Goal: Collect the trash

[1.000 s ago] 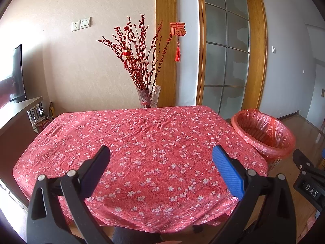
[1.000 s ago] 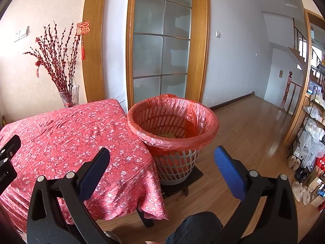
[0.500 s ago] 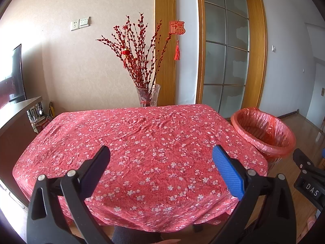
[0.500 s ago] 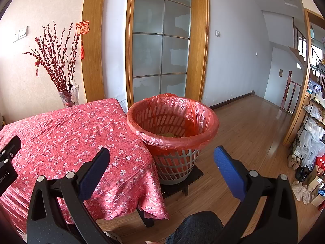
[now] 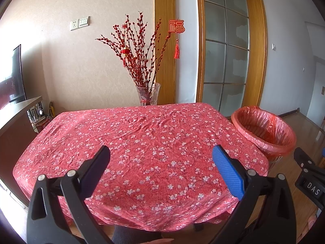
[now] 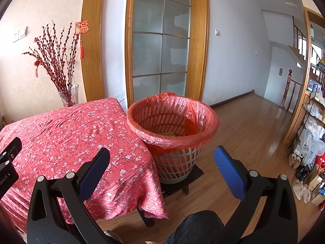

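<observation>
A white slotted trash basket (image 6: 174,158) lined with an orange-red bag (image 6: 172,111) stands on a dark stand right of the table; something yellowish-green lies at its bottom. It also shows in the left wrist view (image 5: 264,130). My left gripper (image 5: 160,158) is open and empty, held above the near part of the red flowered tablecloth (image 5: 132,142). My right gripper (image 6: 161,160) is open and empty, held in front of the basket and the table's right corner (image 6: 130,162). No loose trash shows on the cloth.
A glass vase (image 5: 147,94) of red twigs stands at the table's far edge. A dark cabinet with a TV (image 5: 16,75) is at the left. Wooden floor (image 6: 249,126) runs right to shelves with bags and shoes (image 6: 310,142). My knee (image 6: 199,227) shows below.
Both views have shifted very slightly; the left wrist view has tilted a touch upward. Both grippers stay open and empty.
</observation>
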`<state>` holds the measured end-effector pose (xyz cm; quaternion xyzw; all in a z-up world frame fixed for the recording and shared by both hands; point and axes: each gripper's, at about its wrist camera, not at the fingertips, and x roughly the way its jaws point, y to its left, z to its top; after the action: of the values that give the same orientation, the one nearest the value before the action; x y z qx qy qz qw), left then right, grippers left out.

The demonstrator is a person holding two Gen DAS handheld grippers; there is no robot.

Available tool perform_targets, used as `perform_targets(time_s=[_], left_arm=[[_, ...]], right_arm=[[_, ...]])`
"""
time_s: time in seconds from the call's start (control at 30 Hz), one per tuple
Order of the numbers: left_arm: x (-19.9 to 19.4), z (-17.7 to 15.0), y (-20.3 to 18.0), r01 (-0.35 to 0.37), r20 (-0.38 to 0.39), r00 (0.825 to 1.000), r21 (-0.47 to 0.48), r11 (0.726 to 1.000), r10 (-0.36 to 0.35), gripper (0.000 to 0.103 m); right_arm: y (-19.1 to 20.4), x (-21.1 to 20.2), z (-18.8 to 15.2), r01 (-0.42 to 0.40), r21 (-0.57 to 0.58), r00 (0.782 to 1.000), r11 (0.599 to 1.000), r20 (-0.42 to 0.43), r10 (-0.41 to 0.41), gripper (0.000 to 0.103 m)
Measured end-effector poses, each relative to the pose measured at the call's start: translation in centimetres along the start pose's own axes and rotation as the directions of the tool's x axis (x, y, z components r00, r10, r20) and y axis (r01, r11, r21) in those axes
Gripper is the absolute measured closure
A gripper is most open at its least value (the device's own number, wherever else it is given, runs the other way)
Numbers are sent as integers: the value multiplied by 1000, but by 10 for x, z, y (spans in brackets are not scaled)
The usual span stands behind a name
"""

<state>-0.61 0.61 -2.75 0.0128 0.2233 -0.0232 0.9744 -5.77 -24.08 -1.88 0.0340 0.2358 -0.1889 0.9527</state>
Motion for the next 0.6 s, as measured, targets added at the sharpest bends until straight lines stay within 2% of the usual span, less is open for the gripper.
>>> perform_targets(time_s=[0.6], left_arm=[[-1, -2, -1, -4, -1, 1000, 7, 1000, 4, 5]], right_arm=[[0, 0, -1, -2, 2, 1000, 1000, 0, 2, 2]])
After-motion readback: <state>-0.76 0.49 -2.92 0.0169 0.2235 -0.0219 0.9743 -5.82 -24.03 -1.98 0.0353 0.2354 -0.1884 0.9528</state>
